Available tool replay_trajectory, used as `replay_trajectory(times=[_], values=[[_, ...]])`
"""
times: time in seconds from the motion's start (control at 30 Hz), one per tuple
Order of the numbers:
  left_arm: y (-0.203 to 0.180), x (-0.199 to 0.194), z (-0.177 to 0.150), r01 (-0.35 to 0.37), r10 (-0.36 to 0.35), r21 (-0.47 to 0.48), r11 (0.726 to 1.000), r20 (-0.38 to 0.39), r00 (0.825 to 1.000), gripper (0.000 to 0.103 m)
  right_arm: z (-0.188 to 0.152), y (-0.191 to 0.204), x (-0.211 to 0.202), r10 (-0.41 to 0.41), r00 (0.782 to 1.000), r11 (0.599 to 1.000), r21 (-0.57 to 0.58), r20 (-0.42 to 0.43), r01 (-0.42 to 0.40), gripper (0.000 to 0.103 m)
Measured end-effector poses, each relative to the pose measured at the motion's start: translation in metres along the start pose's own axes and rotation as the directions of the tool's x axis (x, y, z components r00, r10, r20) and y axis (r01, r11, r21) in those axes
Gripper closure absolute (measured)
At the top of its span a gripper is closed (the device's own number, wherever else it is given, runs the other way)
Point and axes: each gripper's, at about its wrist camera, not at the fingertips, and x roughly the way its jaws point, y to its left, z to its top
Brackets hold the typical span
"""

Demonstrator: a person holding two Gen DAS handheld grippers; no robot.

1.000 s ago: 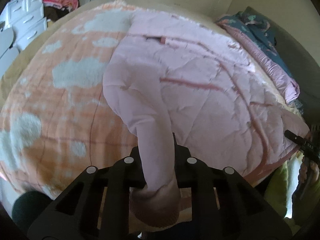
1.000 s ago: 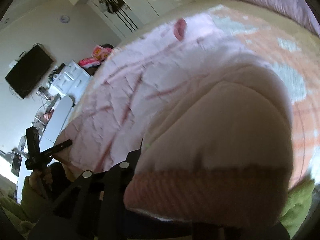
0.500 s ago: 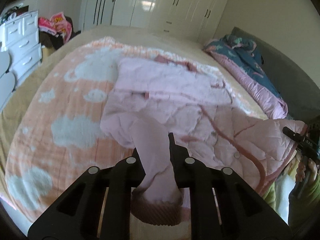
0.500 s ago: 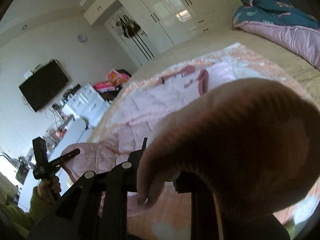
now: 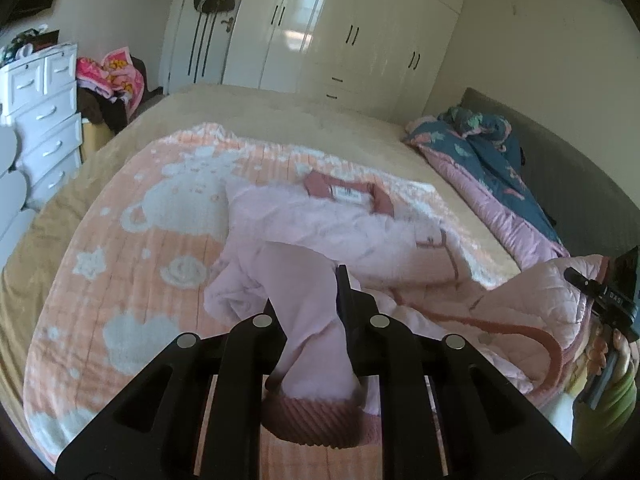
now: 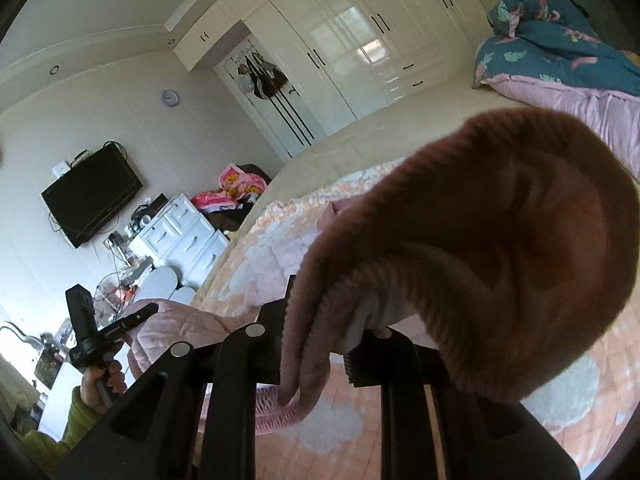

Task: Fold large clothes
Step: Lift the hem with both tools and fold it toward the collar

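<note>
A pink jacket [image 5: 320, 224] is spread on the orange blanket [image 5: 132, 240] of the bed, its collar toward the wardrobe [image 5: 340, 36]. One sleeve [image 5: 308, 312] is pinched in the left gripper [image 5: 306, 300], lifted off the blanket. The other sleeve's ribbed cuff [image 6: 480, 248] is clamped in the right gripper [image 6: 320, 312], held above the blanket's near edge.
</note>
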Motion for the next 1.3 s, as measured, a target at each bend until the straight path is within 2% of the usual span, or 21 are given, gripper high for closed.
replay_trajectory(times=[0.3,0.6,0.87,1.03,1.3], values=[[0.004,0.026,0.057,-0.075,0.078,-0.039,0.996,0.081,0.994,0.095,0.055,0.001,0.031,-0.022,0.999,1.0,0.01,0.043,0.022,0.086],[0.01,0.067,0.108,-0.154,0.158,-0.043,0.987,0.106,0.982,0.095,0.098,-0.004,0.076,-0.078,0.995,0.997,-0.01,0.056,0.078,0.086],[0.01,0.113,0.125,-0.22,0.219,0.01,0.975,0.084,0.972,0.095,0.12,-0.021,0.126,-0.119,0.993,0.993,0.015,0.017,0.119,0.086],[0.021,0.14,0.13,-0.229,0.229,-0.002,0.973,0.053,0.972,0.095,0.126,-0.032,0.153,-0.131,0.991,0.991,0.035,-0.009,0.131,0.086],[0.031,0.176,0.13,-0.224,0.224,-0.016,0.975,0.004,0.975,0.094,0.129,-0.068,0.189,-0.102,0.992,0.98,0.162,-0.073,0.113,0.083]])
